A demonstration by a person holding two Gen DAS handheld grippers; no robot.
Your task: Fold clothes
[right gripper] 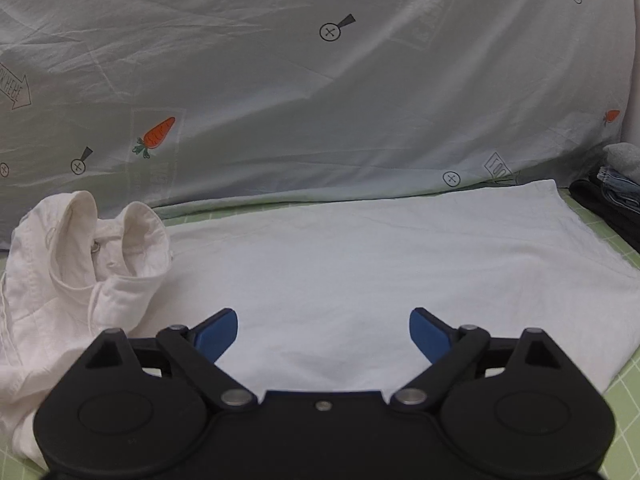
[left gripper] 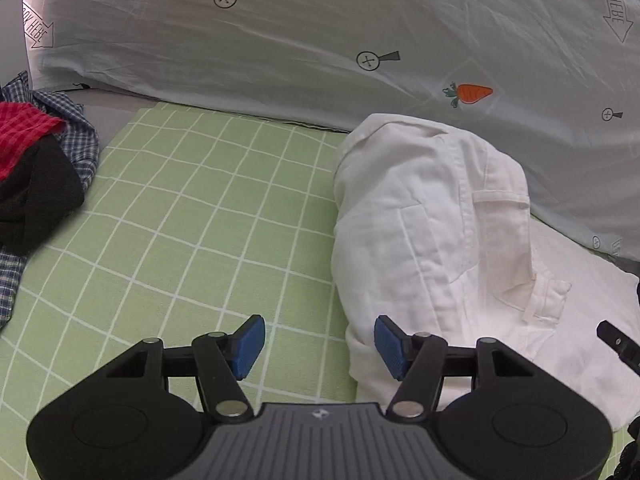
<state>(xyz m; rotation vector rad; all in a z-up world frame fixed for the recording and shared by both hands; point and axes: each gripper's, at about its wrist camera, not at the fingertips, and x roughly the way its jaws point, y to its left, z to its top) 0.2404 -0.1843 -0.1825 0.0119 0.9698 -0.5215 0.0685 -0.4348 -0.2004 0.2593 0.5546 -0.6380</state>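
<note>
Pale carrot-print quilt (right gripper: 320, 100) backed the green grid sheet (left gripper: 192, 216), white garment (right gripper: 360, 280) lay flat on it with bunched waistband end (left gripper: 432, 220) at left, mixed clothes pile (left gripper: 36, 172) far left, left gripper (left gripper: 319, 346) and right gripper (right gripper: 323, 334) both spread, holding nothing.

our left gripper (left gripper: 319, 347) hangs with jaws spread and empty above the green checked sheet (left gripper: 192, 216), its right pad just at the edge of the white trousers (left gripper: 432, 232); a pile of clothes (left gripper: 36, 168) lies far left.
</note>
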